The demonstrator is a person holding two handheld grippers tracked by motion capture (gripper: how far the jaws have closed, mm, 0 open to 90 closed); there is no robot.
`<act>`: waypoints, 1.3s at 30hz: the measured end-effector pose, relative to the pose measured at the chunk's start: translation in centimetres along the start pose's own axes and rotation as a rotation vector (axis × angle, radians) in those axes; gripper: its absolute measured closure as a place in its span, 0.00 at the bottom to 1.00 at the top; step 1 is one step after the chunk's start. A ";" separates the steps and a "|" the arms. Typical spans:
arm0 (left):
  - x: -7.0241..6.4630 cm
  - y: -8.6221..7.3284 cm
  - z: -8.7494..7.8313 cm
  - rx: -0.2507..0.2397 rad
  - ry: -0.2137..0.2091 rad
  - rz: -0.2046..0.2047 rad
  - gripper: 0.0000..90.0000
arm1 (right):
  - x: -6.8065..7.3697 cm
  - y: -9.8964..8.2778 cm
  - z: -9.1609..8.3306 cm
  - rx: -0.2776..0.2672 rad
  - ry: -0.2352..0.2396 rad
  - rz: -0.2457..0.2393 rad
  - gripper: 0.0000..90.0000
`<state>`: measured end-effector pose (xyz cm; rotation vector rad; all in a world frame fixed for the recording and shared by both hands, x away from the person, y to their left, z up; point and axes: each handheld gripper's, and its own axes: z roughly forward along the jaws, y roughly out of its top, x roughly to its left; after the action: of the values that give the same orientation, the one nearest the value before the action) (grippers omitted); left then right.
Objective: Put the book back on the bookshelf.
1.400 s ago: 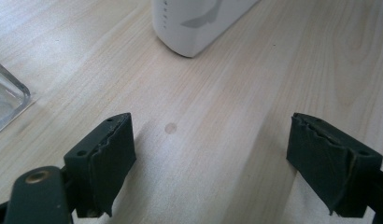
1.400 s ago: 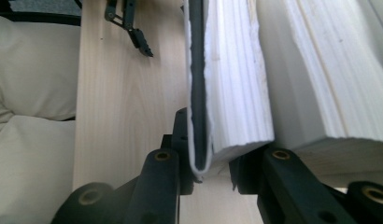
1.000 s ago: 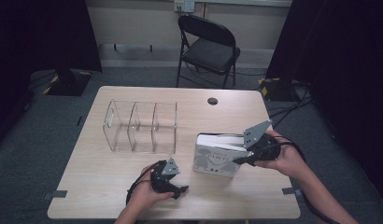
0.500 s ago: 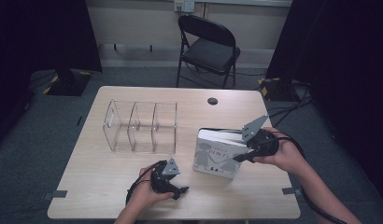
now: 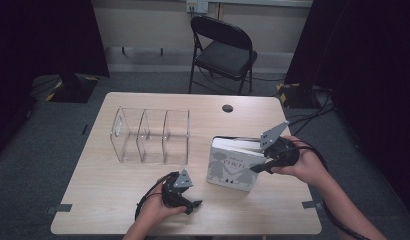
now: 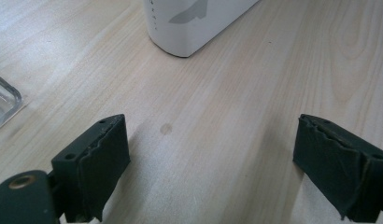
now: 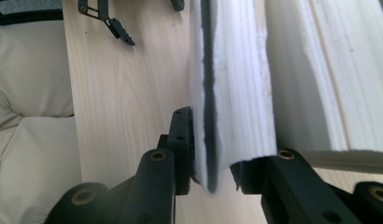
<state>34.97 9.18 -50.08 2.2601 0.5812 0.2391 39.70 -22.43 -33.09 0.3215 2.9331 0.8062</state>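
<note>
R gripper point(image 5: 259, 167) clamps the book point(image 5: 233, 165) by cover + some pages, at table point(image 5: 118, 200) right-centre. L gripper point(image 6: 210, 172) rests near front edge, jaws just opening, wide apart w/ nothing between. Clear rack point(image 5: 150, 136) sits left of book.

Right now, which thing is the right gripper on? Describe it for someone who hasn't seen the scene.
On the wooden table, right of the clear divider rack, stands a white book. Grey silhouette figures mark its cover, and the right gripper clamps its edge.
</note>
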 end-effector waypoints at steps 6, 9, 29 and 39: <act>0.0 0.0 0.0 -0.001 0.001 0.000 0.11 | 0.1 -0.3 -0.2 -0.007 -0.018 0.007 0.76; 0.0 0.0 0.0 0.000 0.001 -0.002 0.11 | 0.0 -0.5 -0.4 -0.017 -0.025 0.018 0.73; -0.3 1.2 -0.3 0.109 -0.003 -0.029 0.18 | -0.2 -1.8 0.2 -0.057 -0.049 0.059 0.59; 0.4 2.5 -1.1 0.150 -0.009 -0.029 0.21 | -0.4 -2.4 0.5 -0.087 -0.057 0.072 0.55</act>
<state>35.72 8.60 -47.52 2.3933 0.6460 0.1757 39.72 -24.25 -34.77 0.4372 2.8384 0.9150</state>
